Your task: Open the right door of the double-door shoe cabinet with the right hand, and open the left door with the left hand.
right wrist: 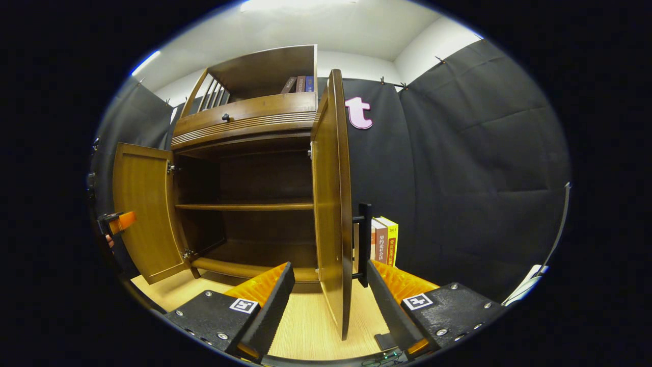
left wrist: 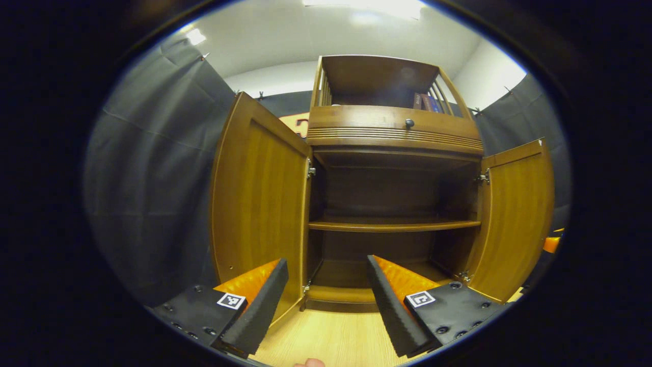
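In the left gripper view the shoe cabinet (left wrist: pixel 392 204) stands straight ahead with both doors swung out. The left door (left wrist: pixel 260 204) hangs wide, its inner face toward the camera, and the right door (left wrist: pixel 517 214) is open at the far side. Inside, a middle shelf (left wrist: pixel 392 224) shows bare. The left gripper (left wrist: pixel 328 300) points level into the opening, fingers spread wide and holding nothing; its near finger lies in front of the left door's lower edge, though I cannot tell whether it touches. A fingertip of the holding hand (left wrist: pixel 309 363) peeks in at the bottom edge.

In the right gripper view the right door (right wrist: pixel 333 204) stands edge-on, directly between the wide-spread fingers of the right gripper (right wrist: pixel 331 300), which clamp on nothing. The door's dark bar handle (right wrist: pixel 363 243) sits on its outer face, just above the right-hand finger. Some books (right wrist: pixel 385 239) stand on the floor beyond it. The left door (right wrist: pixel 145 214) is open across the cabinet, with the other gripper (right wrist: pixel 116 223) just beside its outer edge.

Judging by how the doors hang, both opening steps look done; what is left is likely only drawing each gripper back without knocking a door.
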Action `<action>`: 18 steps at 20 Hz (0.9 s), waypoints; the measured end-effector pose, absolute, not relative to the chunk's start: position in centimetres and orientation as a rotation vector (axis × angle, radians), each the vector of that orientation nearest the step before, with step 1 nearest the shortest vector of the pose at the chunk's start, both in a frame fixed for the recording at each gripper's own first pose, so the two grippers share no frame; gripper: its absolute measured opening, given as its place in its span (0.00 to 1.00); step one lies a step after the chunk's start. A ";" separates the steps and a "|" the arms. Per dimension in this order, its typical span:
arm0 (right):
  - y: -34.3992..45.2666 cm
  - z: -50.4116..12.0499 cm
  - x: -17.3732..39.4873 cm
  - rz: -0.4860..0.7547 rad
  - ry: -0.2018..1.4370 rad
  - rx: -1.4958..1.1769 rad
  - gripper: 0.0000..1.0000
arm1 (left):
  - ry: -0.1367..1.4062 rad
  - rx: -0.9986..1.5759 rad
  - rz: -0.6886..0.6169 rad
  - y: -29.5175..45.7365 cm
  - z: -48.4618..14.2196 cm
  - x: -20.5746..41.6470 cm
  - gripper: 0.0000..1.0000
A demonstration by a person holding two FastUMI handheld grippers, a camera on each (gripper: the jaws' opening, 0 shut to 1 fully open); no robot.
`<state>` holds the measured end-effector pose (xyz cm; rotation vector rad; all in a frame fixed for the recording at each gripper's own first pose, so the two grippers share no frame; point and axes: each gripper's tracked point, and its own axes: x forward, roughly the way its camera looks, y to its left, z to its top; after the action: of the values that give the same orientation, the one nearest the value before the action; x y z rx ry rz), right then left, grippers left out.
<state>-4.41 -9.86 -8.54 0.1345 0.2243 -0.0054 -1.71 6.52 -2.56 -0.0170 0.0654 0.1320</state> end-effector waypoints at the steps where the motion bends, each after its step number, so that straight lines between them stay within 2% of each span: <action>1: -9.8 -8.6 -4.3 0.000 0.224 0.132 0.88 | 0.065 -0.018 0.145 6.8 -2.6 -1.9 0.96; 5: -9.4 -8.9 -4.3 0.017 0.230 0.131 0.88 | 0.063 0.004 0.172 7.8 -2.7 -2.7 0.94; 6: -9.3 -9.0 -4.2 0.020 0.232 0.132 0.94 | 0.057 0.012 0.175 8.0 -2.6 -2.9 0.94; 18: -7.9 -7.6 -4.2 0.033 0.213 0.136 0.94 | 0.024 0.046 0.155 8.0 -1.5 -3.4 0.94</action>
<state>-4.24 -7.91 -7.60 0.1358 0.2126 0.0332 -3.45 7.96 -1.52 0.0465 0.0244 0.1551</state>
